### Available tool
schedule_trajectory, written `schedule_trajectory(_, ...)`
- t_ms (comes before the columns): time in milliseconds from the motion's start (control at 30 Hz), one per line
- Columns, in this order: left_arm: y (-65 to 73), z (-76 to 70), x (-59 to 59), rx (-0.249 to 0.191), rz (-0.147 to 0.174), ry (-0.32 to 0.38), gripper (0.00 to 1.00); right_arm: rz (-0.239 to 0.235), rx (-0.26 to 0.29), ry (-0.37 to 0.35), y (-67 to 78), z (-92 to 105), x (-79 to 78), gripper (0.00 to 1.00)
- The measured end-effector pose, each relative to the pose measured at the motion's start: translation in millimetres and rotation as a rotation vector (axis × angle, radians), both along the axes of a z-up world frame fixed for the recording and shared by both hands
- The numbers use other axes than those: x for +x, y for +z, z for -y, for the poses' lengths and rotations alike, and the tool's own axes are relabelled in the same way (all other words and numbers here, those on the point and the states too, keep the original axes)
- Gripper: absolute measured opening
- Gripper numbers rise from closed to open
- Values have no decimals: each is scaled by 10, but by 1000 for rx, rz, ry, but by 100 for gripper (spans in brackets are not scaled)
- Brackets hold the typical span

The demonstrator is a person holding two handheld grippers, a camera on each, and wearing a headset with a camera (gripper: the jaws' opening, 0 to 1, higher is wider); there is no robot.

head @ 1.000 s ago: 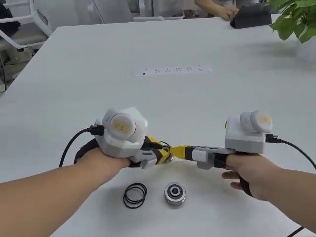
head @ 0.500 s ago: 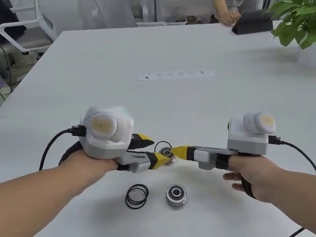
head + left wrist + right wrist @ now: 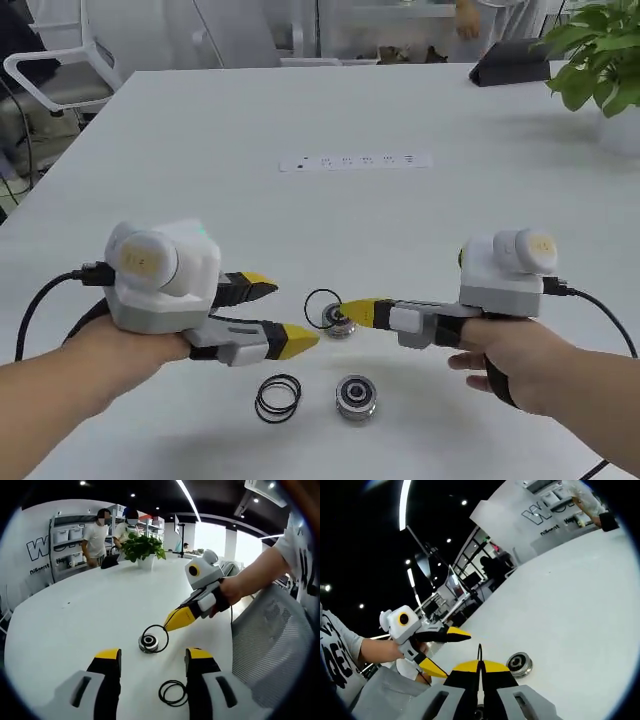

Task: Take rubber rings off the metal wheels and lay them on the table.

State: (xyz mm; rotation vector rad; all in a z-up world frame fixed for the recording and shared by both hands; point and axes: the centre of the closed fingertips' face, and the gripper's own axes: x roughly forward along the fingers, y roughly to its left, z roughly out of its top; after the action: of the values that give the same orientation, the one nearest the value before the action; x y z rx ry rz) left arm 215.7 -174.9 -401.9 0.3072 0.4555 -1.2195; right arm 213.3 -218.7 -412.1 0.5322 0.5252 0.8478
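Ring [image 3: 307,305]: pinched by right gripper [image 3: 352,311], jaws closed; lift it clear of wheel [image 3: 338,321].
Left gripper [image 3: 290,314]: jaws apart; steady wheel.

bright, even light from above falls on the white table [image 3: 420,220]; shadows on it are soft and pale. in both gripper views a ceiling light strip [image 3: 187,497] glares and straight lines bend toward the edges.

We log a white matte table [image 3: 200,150]. Near its front edge lie stacked black rubber rings [image 3: 277,396], just beside a bare silver metal wheel [image 3: 355,394]. A second metal wheel [image 3: 337,319] sits behind them. A white flush socket strip [image 3: 355,160] lies mid-table.
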Motion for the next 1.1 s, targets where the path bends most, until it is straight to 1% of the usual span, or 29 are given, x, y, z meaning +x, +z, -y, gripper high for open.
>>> schedule_trajectory(167,57,-136,-96,-17,-12,10,51,9,0,19,87,-79,-95,0)
schedule_trajectory(267,95,-194,-144,-28,-17,17,54,11,0,30,124,-121,-142,0)
schedule_trajectory(467,135,-355,-254,-30,-11,31,58,9,-15,56,98,-138,-171,0)
schedule_trajectory(567,129,-434,-302,-26,-8,38,59,3,-27,80,84,-191,-218,0)
schedule_trajectory(667,117,-524,-312,-24,-10,49,61,5,-42,104,73,-250,-256,0)
schedule_trajectory(833,127,-644,-343,-22,-3,68,63,-2,-68,144,16,-343,-321,0)
schedule_trajectory(967,131,-702,-381,-26,-6,76,64,-10,-101,180,-55,-415,-385,0)
schedule_trajectory(1100,120,-753,-398,-22,-6,85,64,-21,-123,194,-120,-463,-410,0)
